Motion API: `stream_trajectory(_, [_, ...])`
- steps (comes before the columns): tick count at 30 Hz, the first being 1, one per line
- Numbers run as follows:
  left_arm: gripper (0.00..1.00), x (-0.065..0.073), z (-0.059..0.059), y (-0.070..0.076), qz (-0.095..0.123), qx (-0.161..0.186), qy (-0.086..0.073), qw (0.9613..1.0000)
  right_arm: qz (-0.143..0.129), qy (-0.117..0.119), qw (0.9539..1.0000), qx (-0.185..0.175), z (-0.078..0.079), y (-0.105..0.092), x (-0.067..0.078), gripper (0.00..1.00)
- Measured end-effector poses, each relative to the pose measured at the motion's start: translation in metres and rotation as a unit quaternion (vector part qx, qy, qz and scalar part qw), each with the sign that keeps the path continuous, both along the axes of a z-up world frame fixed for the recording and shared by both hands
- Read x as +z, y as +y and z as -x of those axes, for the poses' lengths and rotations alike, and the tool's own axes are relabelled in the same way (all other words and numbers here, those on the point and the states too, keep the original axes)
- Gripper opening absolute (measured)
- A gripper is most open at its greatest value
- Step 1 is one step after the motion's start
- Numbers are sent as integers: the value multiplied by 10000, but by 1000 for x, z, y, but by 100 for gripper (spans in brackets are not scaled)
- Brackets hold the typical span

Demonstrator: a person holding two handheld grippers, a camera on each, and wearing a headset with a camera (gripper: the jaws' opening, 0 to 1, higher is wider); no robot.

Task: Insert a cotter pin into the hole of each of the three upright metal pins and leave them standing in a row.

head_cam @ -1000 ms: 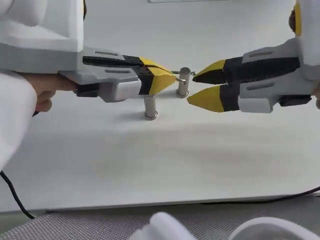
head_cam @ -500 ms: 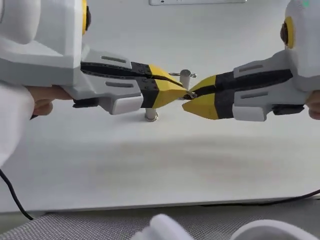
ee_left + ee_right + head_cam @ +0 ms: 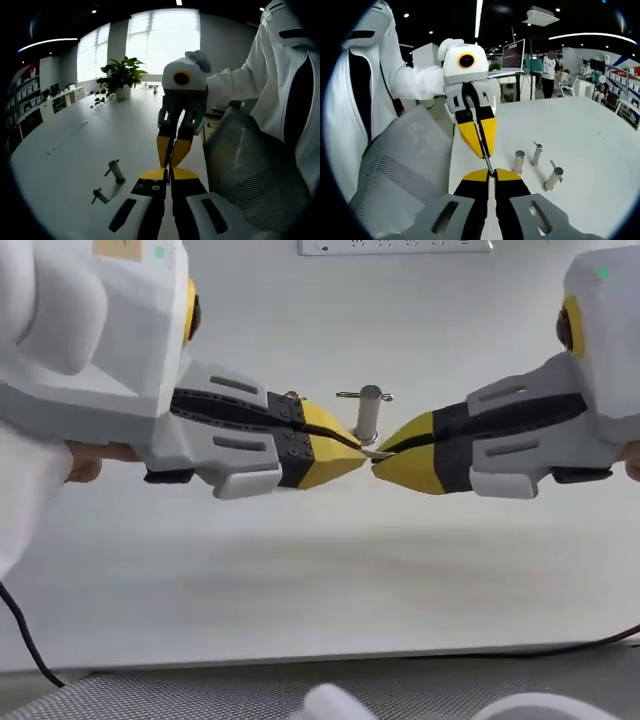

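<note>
My left gripper [image 3: 362,452] and right gripper [image 3: 376,460] meet tip to tip above the white table [image 3: 300,540]. Both are shut on a thin cotter pin [image 3: 375,453] that spans the two tips. In the right gripper view the cotter pin [image 3: 485,152] runs from the left gripper [image 3: 481,150] to my right gripper [image 3: 492,174]. Behind the tips stands an upright metal pin [image 3: 368,412] with a cotter pin through its top. Three upright metal pins [image 3: 518,161] [image 3: 536,154] [image 3: 553,178] stand to the right; the nearest looks bare. Two fitted pins [image 3: 116,171] [image 3: 100,195] show left of my left gripper [image 3: 169,174].
A grey mesh chair back [image 3: 200,695] lies along the table's near edge. A black cable [image 3: 25,635] hangs at the left, another [image 3: 610,635] at the right. A power strip [image 3: 395,246] sits at the table's far edge.
The right gripper, open one second ago, has come in and shut on the free end of the cotter pin held by the left gripper. Both have lifted slightly toward me.
</note>
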State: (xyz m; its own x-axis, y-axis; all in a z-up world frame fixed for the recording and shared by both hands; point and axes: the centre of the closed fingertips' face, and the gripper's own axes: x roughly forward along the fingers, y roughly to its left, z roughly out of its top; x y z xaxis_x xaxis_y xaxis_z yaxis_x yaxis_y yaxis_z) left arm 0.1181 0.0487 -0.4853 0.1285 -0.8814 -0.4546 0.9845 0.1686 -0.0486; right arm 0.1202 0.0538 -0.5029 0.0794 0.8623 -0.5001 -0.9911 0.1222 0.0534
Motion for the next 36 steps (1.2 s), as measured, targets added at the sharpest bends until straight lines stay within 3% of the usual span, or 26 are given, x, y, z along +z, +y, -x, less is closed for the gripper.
stream_trajectory(4, [1,-1,2,1,-79,-85,-44,9999,141,-189,9996,178,2,-1,-1,0])
stream_trajectory(12, [1,-10,1,4,-295,-106,-143,9994,254,-267,9989,285,2,1,0,0])
stream_trajectory(13, [2,-11,-1,5,-330,-102,-223,9992,266,-281,9988,297,2,2,0,0])
stream_trajectory(14, [4,-13,-8,8,-427,-62,-421,9982,281,-294,9988,289,1,1,-1,0])
stream_trajectory(17, [19,-18,-18,16,-589,95,-566,9966,429,-329,9985,117,-9,-3,-5,0])
stream_trajectory(21, [23,-27,-37,32,-883,445,-746,9923,742,-390,9965,-14,-21,-10,-16,0])
stream_trajectory(28, [29,-44,-56,46,-1176,686,-749,9879,1141,-406,9926,-90,-38,-11,-33,0])
stream_trajectory(36, [26,-59,-60,46,-1291,675,-561,9877,1306,-378,9907,-11,-49,-1,-44,0])
